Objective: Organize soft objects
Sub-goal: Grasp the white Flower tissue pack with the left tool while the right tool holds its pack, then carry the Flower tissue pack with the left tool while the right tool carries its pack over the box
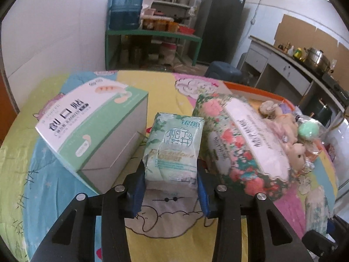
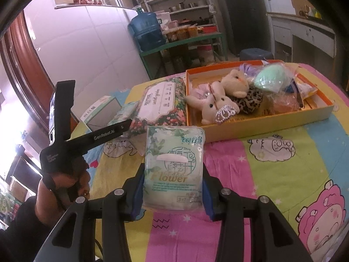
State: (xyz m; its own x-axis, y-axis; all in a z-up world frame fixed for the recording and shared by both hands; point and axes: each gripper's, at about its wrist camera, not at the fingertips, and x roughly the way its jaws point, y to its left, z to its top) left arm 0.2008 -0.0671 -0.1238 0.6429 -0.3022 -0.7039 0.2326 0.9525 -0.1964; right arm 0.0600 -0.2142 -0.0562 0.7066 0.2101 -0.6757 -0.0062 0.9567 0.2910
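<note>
In the left wrist view, a small green tissue pack [image 1: 174,150] stands on the table between a white-and-green box [image 1: 91,126] and a floral wipes pack [image 1: 240,142]. My left gripper [image 1: 170,170] is shut on its lower end, and both blue pads press its crumpled sides. In the right wrist view, my right gripper [image 2: 173,179] is shut on a second green tissue pack [image 2: 174,166], held in front of an orange tray [image 2: 261,128]. The first pack [image 2: 122,113] shows there at far left.
The orange tray holds plush toys [image 2: 218,100], a leopard-print pouch [image 2: 250,100] and a bagged mint-green ball [image 2: 270,78]. A hand [image 2: 63,183] grips the left tool. A cartoon-print cloth [image 2: 283,152] covers the round table. Shelves, a water jug [image 1: 126,8] and a fridge stand behind.
</note>
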